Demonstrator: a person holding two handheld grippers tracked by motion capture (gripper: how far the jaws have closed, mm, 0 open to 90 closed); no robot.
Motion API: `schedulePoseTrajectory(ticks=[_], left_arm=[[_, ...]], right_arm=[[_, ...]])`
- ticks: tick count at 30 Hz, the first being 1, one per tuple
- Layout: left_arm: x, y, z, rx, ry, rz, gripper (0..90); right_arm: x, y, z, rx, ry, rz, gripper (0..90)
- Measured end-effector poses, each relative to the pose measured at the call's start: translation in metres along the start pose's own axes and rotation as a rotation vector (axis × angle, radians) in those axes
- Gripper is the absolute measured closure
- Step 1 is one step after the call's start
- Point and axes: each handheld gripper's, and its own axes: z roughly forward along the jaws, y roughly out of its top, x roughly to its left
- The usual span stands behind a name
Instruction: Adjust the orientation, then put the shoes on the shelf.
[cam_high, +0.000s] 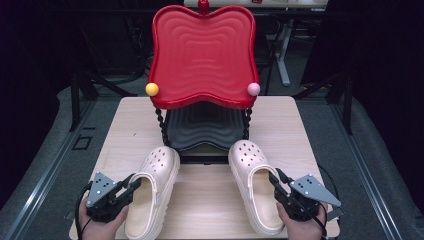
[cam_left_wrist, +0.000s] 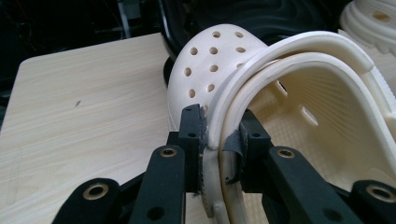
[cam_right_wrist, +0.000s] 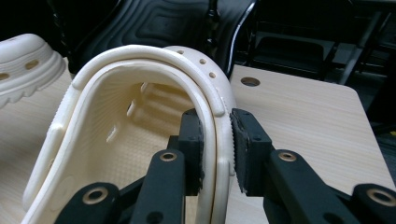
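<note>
Shoes are both lying on the table, toes by the rack. I am pinching the left shoe with my left hand-held gripper and the right shoe with my right hand-held gripper. I think lifting them onto the rack is waiting.
</note>
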Motion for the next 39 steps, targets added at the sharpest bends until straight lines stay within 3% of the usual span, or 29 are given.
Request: schedulePoseTrajectory(ticks=[17,32,39], left_arm=[[-0.026,0.033,0.018,-0.047,-0.059,0.057,75.6],[-0.029,0.05,0.042,-0.048,-0.049,0.054,75.7],[-0.028,0.057,0.052,-0.039,-0.032,0.082,75.7]], right_arm=[[0.02,0.021,0.013,-0.048,0.047,-0.022,74.4],[0.035,0.03,0.04,-0.052,0.078,-0.025,74.4],[0.04,0.032,0.051,-0.056,0.096,-0.005,74.2]])
